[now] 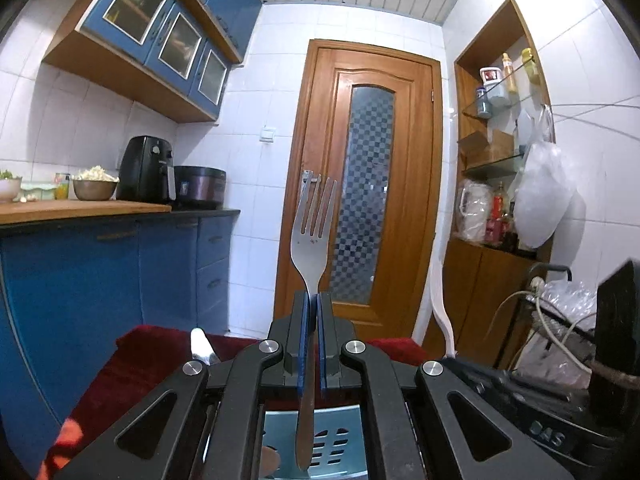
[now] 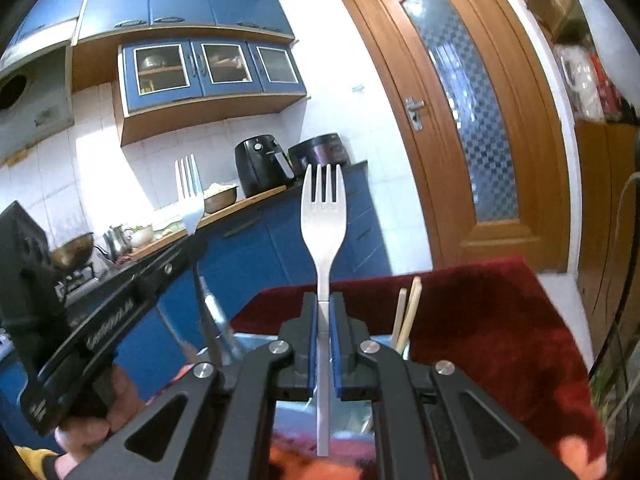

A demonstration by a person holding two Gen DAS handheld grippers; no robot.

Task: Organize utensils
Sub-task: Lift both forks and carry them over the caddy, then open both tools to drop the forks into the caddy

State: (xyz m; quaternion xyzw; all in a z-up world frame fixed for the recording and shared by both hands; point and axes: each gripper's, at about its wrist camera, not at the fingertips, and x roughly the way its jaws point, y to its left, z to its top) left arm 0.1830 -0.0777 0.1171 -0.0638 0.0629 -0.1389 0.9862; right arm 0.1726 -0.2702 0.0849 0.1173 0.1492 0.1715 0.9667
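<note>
Lettering on your grippers was all the writing on show: raised characters on the right gripper's body, seen at the edge of the left wrist view, looked like "DAS" but were too blurred to trust, and the print along the left gripper's side in the right wrist view was unreadable.

Your left gripper had its blue pads pinched on the neck of a steel fork, long axis upright, tines up, handle hanging below the jaws over a perforated metal holder. Your right gripper was pressed together on the handle of a white fork, likewise vertical with tines up. In that view the steel fork stood to the left, near it but apart.

Below lay a dark red cloth; two wooden chopsticks stood tilted just right of the white fork. Around you were blue cabinets, white tiled walls, a wooden door and a black air fryer on the counter.
</note>
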